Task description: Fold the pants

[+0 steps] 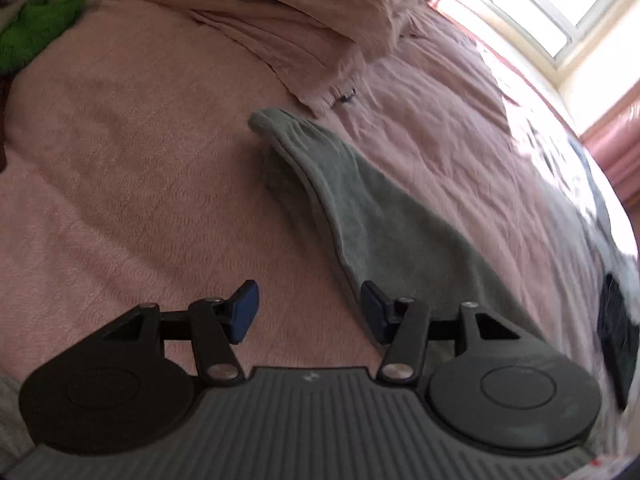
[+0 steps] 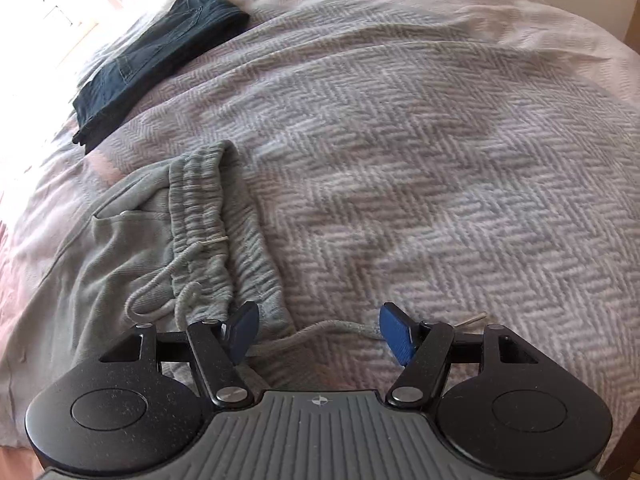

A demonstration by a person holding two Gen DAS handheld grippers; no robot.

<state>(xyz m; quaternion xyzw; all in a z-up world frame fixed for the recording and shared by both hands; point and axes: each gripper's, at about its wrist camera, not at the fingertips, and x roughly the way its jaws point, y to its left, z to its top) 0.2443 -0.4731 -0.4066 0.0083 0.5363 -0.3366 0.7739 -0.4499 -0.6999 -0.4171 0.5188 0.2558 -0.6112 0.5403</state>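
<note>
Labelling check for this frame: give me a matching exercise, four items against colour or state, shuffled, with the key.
Column 1:
1. sweatpants
2. folded jeans
3. drawstring
4. left tongs

Column 2:
A. dark blue, lying near the bright window side of the bed
B. open, nothing between the pads
C. grey, waistband bunched and rumpled
D. pale cord trailing across the blanket between the right tongs' pads

Pairs: 1-C, 2-A, 3-D, 4-B
</note>
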